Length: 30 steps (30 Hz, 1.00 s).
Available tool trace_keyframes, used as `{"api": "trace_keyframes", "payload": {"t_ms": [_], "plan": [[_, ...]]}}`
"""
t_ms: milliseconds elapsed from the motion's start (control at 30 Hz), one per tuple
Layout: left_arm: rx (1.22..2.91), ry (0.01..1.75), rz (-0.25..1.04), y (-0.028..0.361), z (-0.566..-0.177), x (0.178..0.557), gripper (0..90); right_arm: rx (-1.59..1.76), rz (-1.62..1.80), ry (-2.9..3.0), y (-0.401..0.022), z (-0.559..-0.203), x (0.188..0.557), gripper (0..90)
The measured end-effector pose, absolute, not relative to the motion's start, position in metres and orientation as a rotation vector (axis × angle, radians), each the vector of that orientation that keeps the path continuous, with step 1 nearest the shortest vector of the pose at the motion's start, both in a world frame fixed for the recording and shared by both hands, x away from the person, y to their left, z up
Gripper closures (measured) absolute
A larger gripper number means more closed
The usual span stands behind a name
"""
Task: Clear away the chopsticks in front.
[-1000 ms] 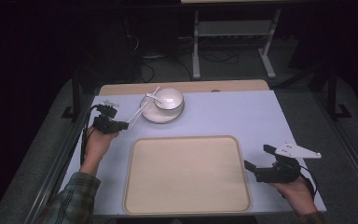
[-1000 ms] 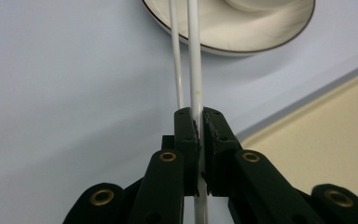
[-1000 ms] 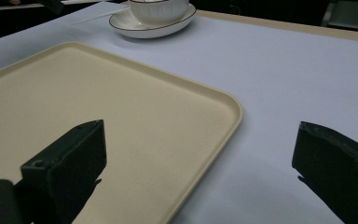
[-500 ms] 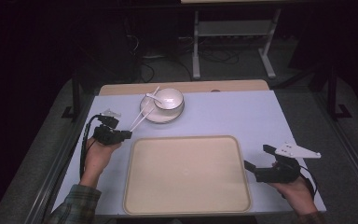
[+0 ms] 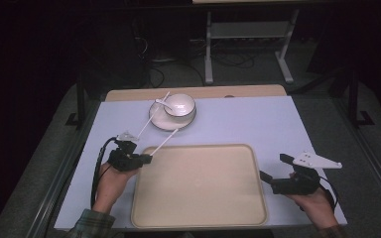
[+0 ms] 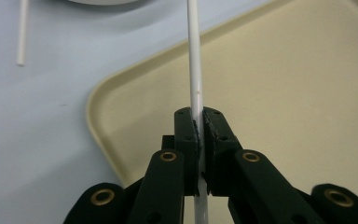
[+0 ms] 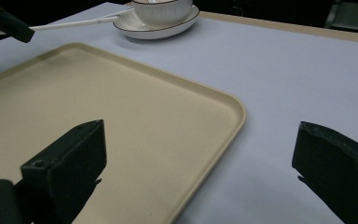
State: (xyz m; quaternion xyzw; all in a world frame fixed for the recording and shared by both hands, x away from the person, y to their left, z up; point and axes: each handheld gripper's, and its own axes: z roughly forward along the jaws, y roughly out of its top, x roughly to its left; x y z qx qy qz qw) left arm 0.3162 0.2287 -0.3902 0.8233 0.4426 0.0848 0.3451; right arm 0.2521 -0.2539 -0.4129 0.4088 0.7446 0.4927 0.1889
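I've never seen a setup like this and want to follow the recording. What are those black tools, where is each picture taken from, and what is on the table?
A person holds a hand-operated two-jaw gripper in each hand. The high view looks down on the table from above; the other two cameras ride on the grippers and look along their jaws. On the table lie a beige tray, a bowl on a saucer, and a loose white stick. The left gripper is shut on another thin white stick over the tray's corner. The right gripper is open, holding nothing.
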Motion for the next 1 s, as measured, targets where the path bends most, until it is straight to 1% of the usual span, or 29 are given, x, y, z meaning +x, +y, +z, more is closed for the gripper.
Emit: {"api": "trace_keyframes", "payload": {"t_ms": [233, 533, 1000], "plan": [[2.158, 1.106, 0.179, 0.214, -0.398, 0.302, 85.1, 1.147, 1.38, 2.097, -0.254, -0.413, 0.252, 2.3], [2.229, 1.057, 0.138, 0.192, -0.412, 0.3, 85.1, 1.151, 1.374, 2.095, -0.254, -0.413, 0.251, 2.3], [2.258, 1.08, 0.107, 0.19, -0.424, 0.304, 84.7, 1.155, 1.372, 2.092, -0.255, -0.413, 0.25, 2.3]]}}
